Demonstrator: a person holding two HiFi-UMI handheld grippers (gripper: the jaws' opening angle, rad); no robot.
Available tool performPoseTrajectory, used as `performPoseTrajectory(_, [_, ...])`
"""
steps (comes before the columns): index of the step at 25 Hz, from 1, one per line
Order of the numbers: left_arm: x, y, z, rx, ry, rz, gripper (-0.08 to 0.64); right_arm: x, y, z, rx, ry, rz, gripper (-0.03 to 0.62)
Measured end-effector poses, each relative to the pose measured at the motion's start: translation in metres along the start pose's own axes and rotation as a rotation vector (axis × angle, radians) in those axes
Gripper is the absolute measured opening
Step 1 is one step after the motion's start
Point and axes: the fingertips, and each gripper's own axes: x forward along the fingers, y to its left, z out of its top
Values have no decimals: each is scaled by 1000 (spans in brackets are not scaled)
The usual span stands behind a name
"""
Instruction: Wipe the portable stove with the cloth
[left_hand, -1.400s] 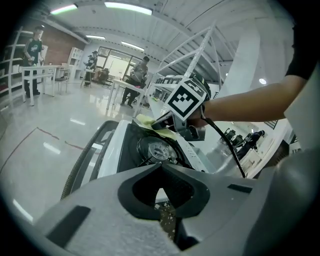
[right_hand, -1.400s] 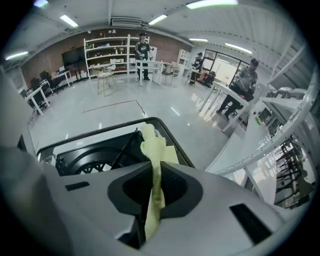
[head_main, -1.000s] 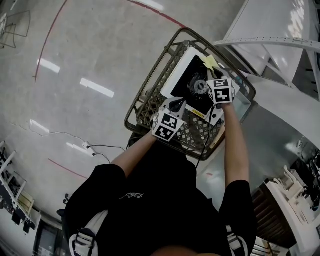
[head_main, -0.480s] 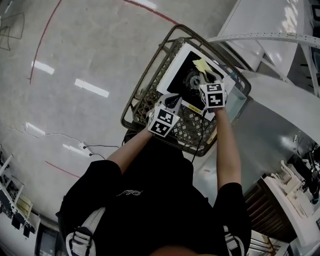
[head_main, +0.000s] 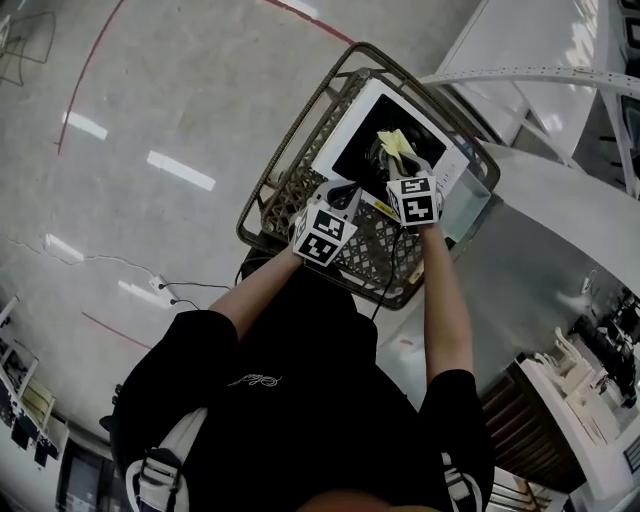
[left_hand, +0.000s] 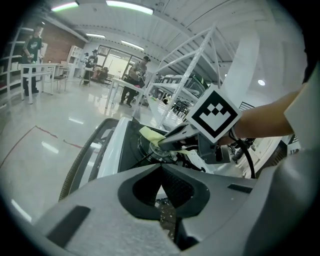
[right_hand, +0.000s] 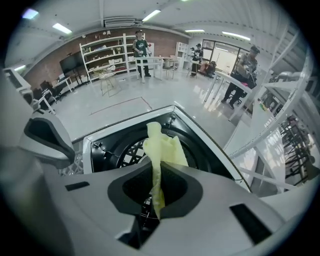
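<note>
The left gripper (head_main: 346, 192) has its jaws pressed together tip to tip, poised over the near rim of the portable stove (head_main: 343, 128). The stove sits in a wire basket (head_main: 280, 195) just ahead of both pairs of jaws. To its right, the right gripper (right_hand: 157, 167) pinches a yellow cloth (right_hand: 162, 145), which stands up past the jaw tips and hangs below them, over the stove's round burner grate (right_hand: 127, 150)
</note>
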Motion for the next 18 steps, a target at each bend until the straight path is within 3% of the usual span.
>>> performPoseTrajectory(18, [-44, -10, -53, -22, 12, 105, 18, -19, 58, -20, -45, -66, 48, 28])
